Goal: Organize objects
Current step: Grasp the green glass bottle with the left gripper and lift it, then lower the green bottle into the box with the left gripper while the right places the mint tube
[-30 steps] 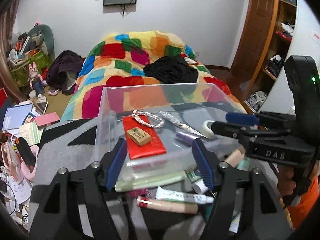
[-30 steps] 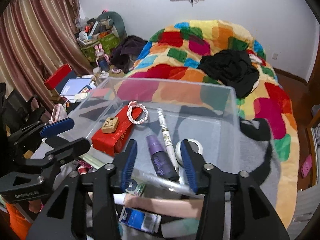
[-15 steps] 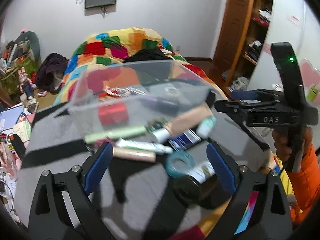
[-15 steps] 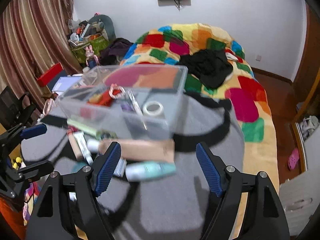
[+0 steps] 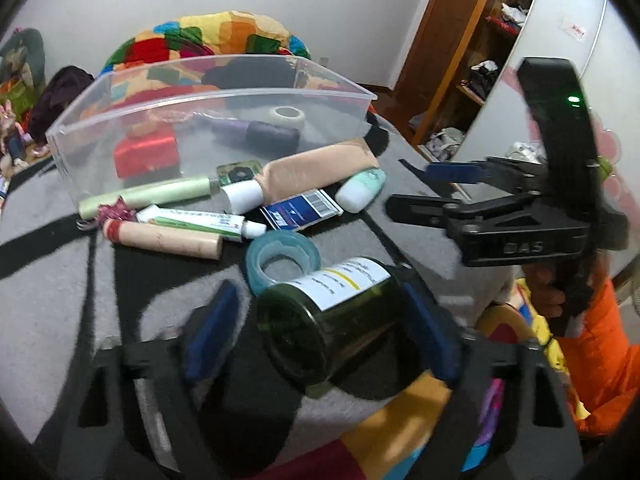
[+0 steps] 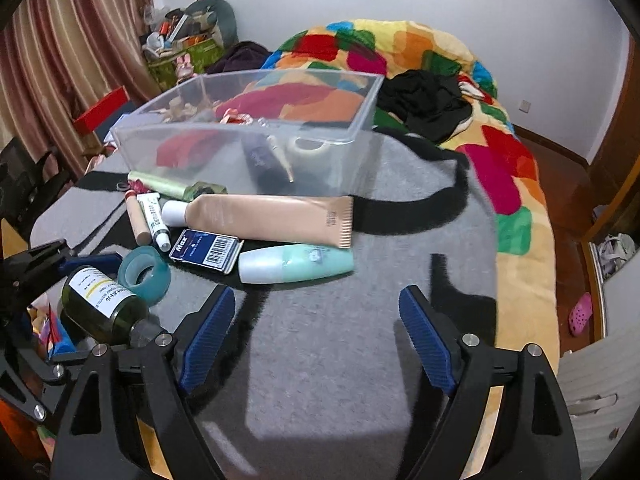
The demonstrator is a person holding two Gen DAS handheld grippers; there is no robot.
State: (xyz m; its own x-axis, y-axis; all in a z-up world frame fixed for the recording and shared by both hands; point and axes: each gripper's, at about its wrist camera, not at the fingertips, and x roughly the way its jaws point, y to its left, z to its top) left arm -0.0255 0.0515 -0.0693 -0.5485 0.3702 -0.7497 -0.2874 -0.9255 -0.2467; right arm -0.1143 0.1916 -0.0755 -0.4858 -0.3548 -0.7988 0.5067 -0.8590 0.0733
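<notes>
A clear plastic bin stands on the grey-and-black blanket and holds a red box, a purple bottle and a tape roll. In front of it lie a beige tube, a mint bottle, a blue Max box, a small white tube and a teal tape roll. A dark green bottle lies on its side between the open fingers of my left gripper. My right gripper is open and empty above bare blanket, short of the mint bottle.
A bed with a colourful quilt and black clothes lies behind the bin. Clutter and a curtain are at the left. A wooden door and shelves are at the right.
Both grippers pulled back from the bin and opened wide. My left gripper moved down and right until the green bottle lay between its fingers. My right gripper drew back over the blanket.
</notes>
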